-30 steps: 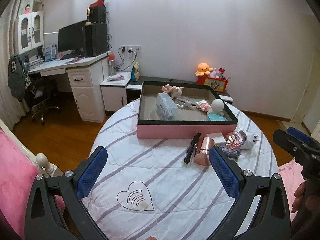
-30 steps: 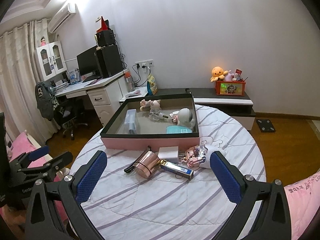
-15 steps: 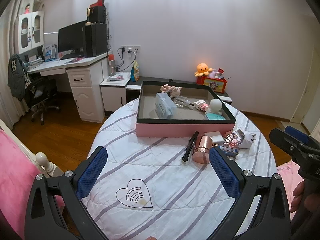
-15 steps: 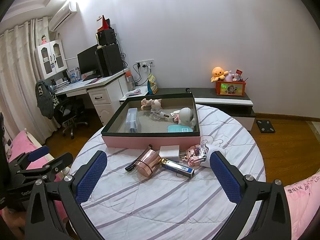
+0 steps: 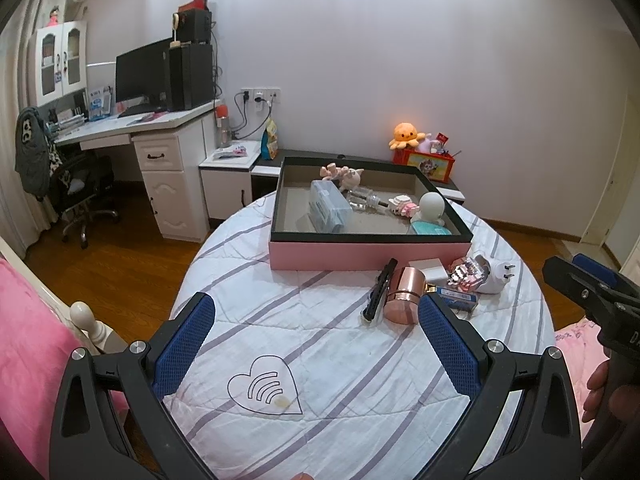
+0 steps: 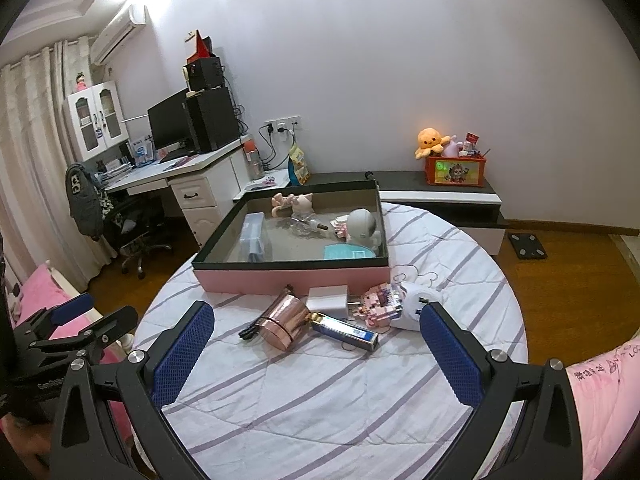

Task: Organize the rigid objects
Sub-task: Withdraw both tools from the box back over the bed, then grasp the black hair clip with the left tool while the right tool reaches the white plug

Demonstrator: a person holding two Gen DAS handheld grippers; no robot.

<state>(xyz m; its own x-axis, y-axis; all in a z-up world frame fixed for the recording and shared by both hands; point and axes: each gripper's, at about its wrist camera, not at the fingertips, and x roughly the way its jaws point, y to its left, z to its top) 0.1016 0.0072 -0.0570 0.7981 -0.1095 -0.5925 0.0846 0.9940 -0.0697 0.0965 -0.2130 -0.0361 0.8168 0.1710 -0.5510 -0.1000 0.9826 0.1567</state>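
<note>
A pink box (image 5: pixel 368 254) (image 6: pixel 296 278) with a dark rim stands at the far side of the round striped table (image 5: pixel 340 360); it holds several items. In front of it lie a rose-gold cup (image 5: pixel 402 300) (image 6: pixel 285 326), a black clip (image 5: pixel 378 290), a white block (image 6: pixel 328 300), a blue stick (image 6: pixel 346 332), a pink brick toy (image 6: pixel 380 306) and a white plug adapter (image 5: pixel 494 278) (image 6: pixel 416 308). My left gripper (image 5: pixel 316 346) is open and empty over the near table. My right gripper (image 6: pixel 316 352) is open and empty, just short of the loose items.
A white desk (image 5: pixel 132 132) with monitor and a chair (image 5: pixel 80 196) stand at the left. A low cabinet (image 6: pixel 440 196) with a red toy box (image 6: pixel 454 170) runs along the back wall. Pink bedding (image 5: pixel 24 340) lies at the left, more at the right.
Both grippers have moved slightly toward the table; the box and loose items sit a bit lower and nearer in view. Nothing was taken hold of.
</note>
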